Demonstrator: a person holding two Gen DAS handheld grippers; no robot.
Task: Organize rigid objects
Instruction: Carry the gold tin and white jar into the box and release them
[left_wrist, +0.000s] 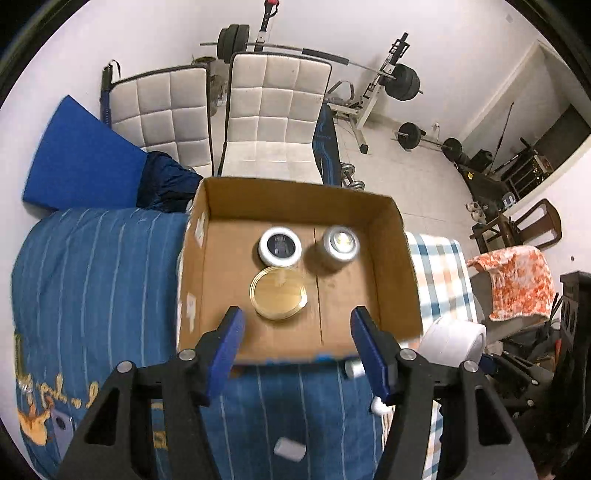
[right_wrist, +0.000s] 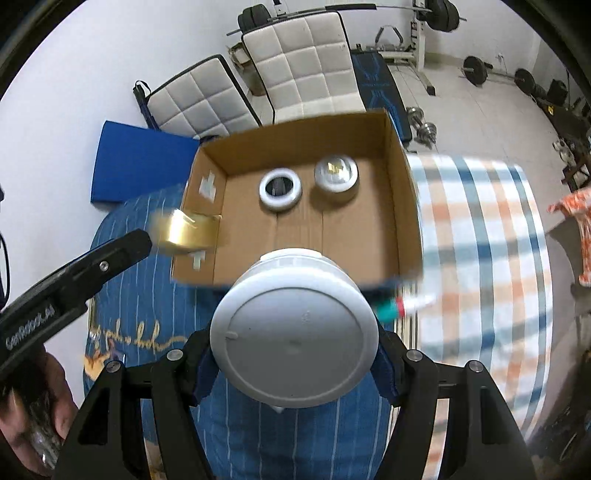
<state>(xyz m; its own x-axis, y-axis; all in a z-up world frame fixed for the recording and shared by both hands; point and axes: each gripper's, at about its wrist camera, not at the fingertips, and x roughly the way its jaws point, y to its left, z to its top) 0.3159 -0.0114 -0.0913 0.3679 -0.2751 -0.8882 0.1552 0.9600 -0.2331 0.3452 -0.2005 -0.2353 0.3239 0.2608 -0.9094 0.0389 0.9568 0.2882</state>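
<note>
Meanwhile, over the blue bedspread, right gripper clamps a white jar; left gripper gapes.

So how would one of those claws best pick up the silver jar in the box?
Probably from straight above, pinching the round side wall of the silver jar. It stands upright in the cardboard box, whose walls block a sideways approach. Grip it front to back, since the white-rimmed jar sits close on its left.
</note>
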